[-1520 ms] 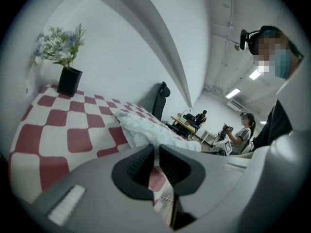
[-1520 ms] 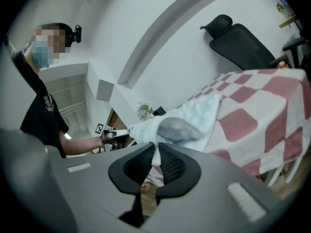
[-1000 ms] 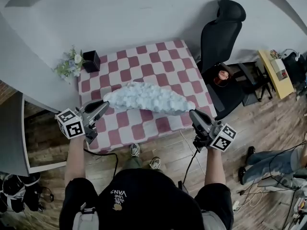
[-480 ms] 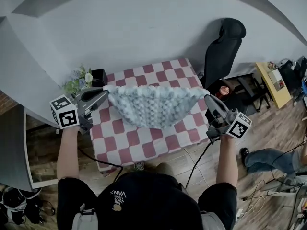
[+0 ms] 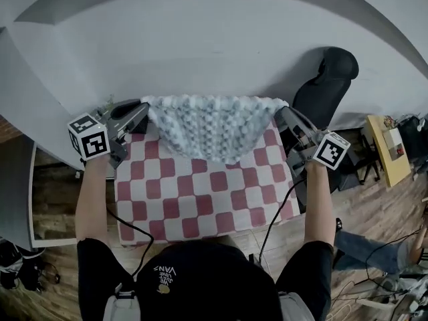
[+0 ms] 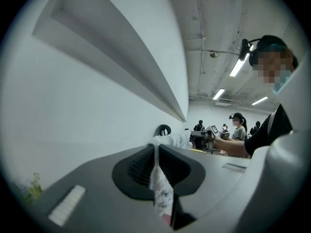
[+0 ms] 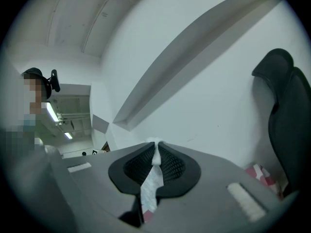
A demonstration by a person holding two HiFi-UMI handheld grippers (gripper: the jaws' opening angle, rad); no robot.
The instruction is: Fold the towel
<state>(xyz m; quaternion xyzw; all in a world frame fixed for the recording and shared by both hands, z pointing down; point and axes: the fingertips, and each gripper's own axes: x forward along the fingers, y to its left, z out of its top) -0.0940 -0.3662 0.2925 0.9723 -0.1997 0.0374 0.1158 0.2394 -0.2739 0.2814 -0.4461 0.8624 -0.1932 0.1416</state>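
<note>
Two tools, left tool [image 5: 144,110] and right tool [image 5: 280,113], each clamp one corner of one towel [image 5: 214,129].

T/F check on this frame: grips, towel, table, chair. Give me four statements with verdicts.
1. The left gripper and right gripper are each shut on the towel. True.
2. The towel lies flat on the table. False: it hangs stretched between the two grippers.
3. The table has a red-and-white checked cover. True.
4. The chair stands left of the table. False: it is on the right in the head view.
</note>
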